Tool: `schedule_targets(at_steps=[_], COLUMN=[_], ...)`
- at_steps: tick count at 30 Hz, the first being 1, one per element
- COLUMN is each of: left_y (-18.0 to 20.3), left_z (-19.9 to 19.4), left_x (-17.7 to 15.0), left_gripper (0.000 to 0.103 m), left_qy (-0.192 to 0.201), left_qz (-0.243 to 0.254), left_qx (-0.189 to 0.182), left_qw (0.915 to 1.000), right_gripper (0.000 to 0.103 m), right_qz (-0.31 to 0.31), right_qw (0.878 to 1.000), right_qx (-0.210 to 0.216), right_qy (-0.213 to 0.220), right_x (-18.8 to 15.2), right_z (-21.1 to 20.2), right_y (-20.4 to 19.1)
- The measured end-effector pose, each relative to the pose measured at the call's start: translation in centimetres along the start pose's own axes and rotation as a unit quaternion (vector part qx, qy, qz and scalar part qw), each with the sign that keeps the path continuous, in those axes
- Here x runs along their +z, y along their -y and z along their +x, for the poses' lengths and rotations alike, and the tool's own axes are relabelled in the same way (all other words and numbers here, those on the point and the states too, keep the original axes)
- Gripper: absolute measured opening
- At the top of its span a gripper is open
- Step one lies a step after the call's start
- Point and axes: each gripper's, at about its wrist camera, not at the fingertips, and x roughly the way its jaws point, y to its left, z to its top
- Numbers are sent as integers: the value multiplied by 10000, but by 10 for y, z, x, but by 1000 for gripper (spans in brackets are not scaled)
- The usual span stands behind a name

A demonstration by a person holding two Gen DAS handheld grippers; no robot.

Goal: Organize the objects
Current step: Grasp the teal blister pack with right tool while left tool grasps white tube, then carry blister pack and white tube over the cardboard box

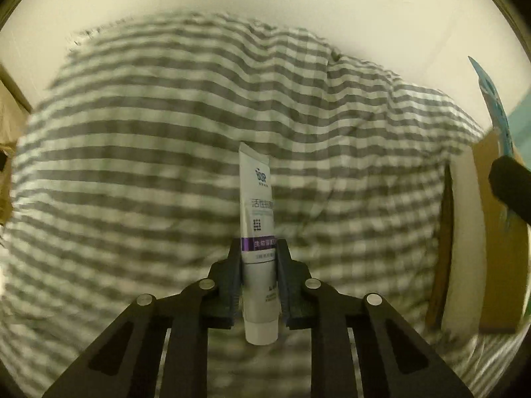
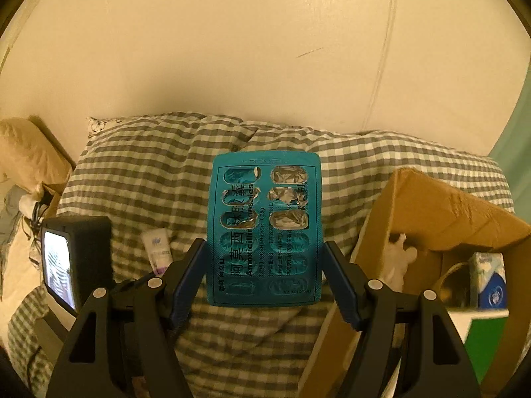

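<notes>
Above a grey-and-white checked quilt (image 2: 139, 179), the left gripper (image 1: 258, 248) pinches a white plastic tube (image 1: 257, 229); the right gripper (image 2: 264, 252) clamps a teal foil blister pack (image 2: 264, 232) beside an open brown cardboard box (image 2: 431, 212).

One white tube (image 1: 257, 232) with a purple band. One teal blister pack (image 2: 264, 229) of capsules: six pockets are torn open, six are sealed. One brown cardboard box (image 2: 441, 212). Inside it, one blue-and-white packet (image 2: 491, 282) and one green-and-white carton (image 2: 484, 328). One grey-checked duvet (image 2: 149, 172). Two claws, the left claw (image 1: 258, 252) and the right claw (image 2: 264, 248).
</notes>
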Motion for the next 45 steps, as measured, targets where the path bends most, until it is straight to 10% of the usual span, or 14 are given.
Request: schedule_targets(at_steps=[12, 26, 35, 45], left_y=[-14, 86, 159, 201], left_z=[-149, -310, -288, -205], left_x=[-17, -5, 0, 5], left_gripper=[19, 19, 19, 19], left_qy=[727, 1855, 1756, 1299], left_qz=[171, 926, 1457, 1734], left_qx=[-147, -1013, -1123, -865], left_qw=[9971, 9730, 9671, 9724], right_gripper=[69, 69, 69, 69], right_qz=[-371, -261, 93, 473], right_qw=[9984, 9877, 9835, 9928], right_qx=[-220, -677, -765, -529], right_qy=[376, 1386, 1639, 969], right_x=[-8, -20, -26, -26], right_z=[-127, -306, -325, -236], right_y=[-15, 9, 59, 121])
